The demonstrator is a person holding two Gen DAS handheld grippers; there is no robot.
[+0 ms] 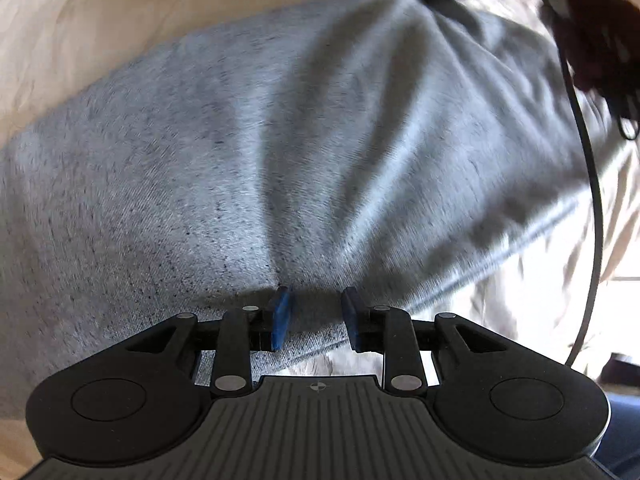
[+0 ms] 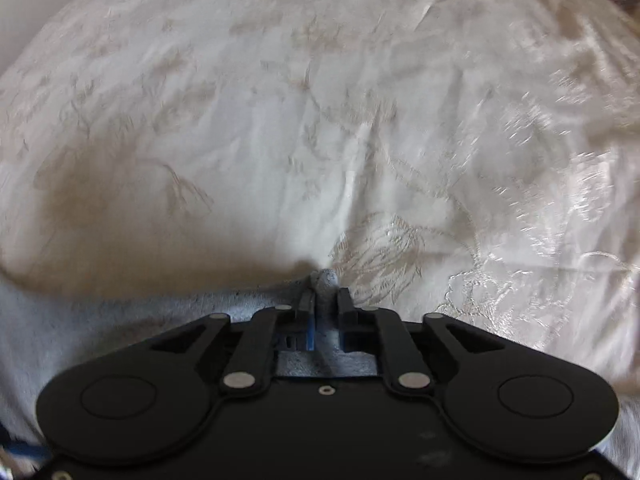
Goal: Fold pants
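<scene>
Grey sweatpants [image 1: 240,140] lie spread over a cream bedspread [image 1: 80,20] and fill most of the left wrist view. Creases in the cloth run down and meet at my left gripper [image 1: 316,312], whose blue pads [image 1: 280,314] hold a bunched edge of the pants between them. In the right wrist view the pants [image 2: 120,320] show only along the lower left. My right gripper [image 2: 325,300] is shut on a pinch of that grey cloth, and a small nub of it pokes out past the fingertips.
The embroidered cream bedspread [image 2: 280,120] stretches ahead of the right gripper. A dark, blurred shape of the other tool and a hand [image 1: 592,20] sits at the top right of the left wrist view, with a black cable [image 1: 596,200] hanging down from it.
</scene>
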